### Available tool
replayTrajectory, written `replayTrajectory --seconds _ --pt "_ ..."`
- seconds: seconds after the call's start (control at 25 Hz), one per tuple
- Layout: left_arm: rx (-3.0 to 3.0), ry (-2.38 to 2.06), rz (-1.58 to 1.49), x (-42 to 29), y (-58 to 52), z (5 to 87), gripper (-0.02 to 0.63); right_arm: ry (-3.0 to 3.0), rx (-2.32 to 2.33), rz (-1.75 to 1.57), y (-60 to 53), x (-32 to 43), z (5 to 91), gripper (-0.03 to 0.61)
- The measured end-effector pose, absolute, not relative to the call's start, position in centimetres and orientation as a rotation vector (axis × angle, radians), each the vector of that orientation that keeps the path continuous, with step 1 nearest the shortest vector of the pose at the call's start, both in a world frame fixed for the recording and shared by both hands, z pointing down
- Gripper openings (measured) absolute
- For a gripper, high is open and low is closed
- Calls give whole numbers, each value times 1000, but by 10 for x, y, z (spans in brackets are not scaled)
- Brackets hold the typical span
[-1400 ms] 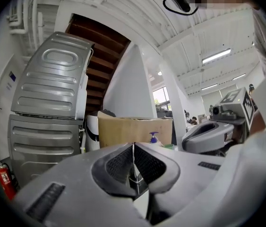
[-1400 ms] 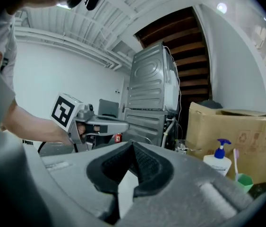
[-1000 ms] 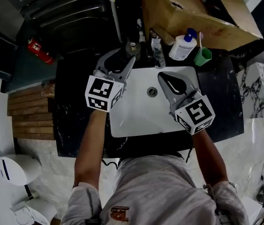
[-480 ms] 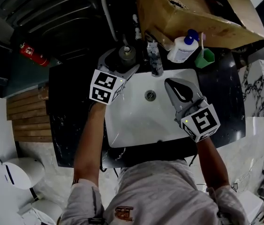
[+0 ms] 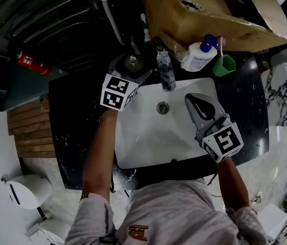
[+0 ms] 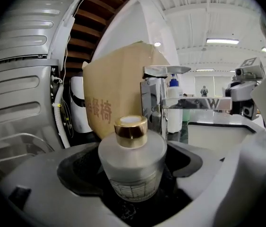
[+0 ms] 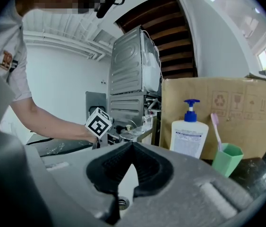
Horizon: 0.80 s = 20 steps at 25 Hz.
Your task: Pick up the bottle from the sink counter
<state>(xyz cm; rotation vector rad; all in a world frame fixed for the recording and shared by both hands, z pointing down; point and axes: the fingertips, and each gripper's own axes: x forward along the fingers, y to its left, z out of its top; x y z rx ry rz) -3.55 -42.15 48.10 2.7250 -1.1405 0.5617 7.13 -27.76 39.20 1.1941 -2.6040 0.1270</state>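
Note:
A small frosted glass bottle (image 5: 132, 60) with a gold cap stands on the black sink counter (image 5: 74, 126), at the back left beside the faucet. My left gripper (image 5: 133, 65) reaches round it; its jaws are opening. In the left gripper view the bottle (image 6: 132, 162) stands upright between the jaws with dark gaps on both sides, so the pads do not press it. My right gripper (image 5: 190, 97) hovers over the right half of the white basin, its jaws shut and empty; in the right gripper view its tips (image 7: 132, 144) meet.
A chrome faucet (image 5: 166, 73) stands behind the white basin (image 5: 148, 137). At the back right are a white pump bottle (image 5: 198, 55), a green cup (image 5: 224, 64) with a toothbrush and a big cardboard box (image 5: 204, 9). A red fire extinguisher (image 5: 31, 63) lies far left.
My left gripper has moved forward toward the back of the counter and its jaws have spread wide round the bottle. The right gripper has stayed over the basin, shut.

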Motion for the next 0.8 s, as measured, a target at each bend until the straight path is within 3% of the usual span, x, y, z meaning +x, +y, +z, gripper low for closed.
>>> replayTrajectory --seconds 0.24,0.8 --pt "2721 -1121 604 -32 -425 486 344 -2612 1208 157 -281 77 398 2" --pt "2690 -1159 565 -35 -407 466 333 -2650 1206 147 -280 76 391 2"
